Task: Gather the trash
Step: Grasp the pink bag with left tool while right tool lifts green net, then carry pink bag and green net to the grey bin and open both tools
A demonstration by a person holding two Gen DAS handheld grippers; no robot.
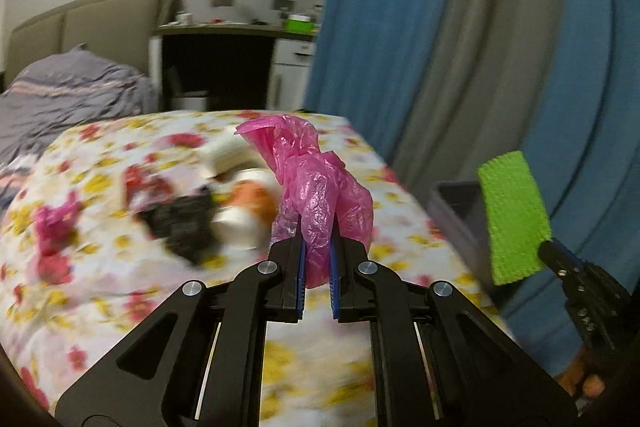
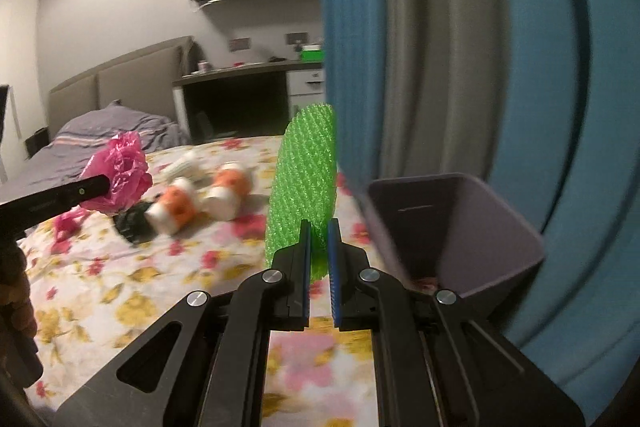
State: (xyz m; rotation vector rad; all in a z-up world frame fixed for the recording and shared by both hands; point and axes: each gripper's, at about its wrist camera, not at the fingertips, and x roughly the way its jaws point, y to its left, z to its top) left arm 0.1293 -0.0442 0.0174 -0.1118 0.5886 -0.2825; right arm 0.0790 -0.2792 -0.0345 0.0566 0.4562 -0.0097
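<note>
Here, two grippers each carry one piece of trash above a bed with a floral sheet (image 1: 100, 291). The left gripper (image 1: 318, 247) is nearly closed, its jaws pinching one crumpled, translucent pink plastic bag (image 1: 316, 183) that stands up from the fingertips. The right gripper (image 2: 319, 239) is likewise nearly closed on one bright green foam-mesh sheet (image 2: 306, 183), flat, netted and held upright. One grey bin (image 2: 460, 227) stands just right of the bed, before blue-and-grey curtains (image 2: 440, 47). On the sheet lie two orange-and-white cups (image 2: 176, 211), one black crumpled piece (image 2: 130, 225), one smaller pink scrap (image 2: 66, 227) and a pale item, too blurred to identify.
</note>
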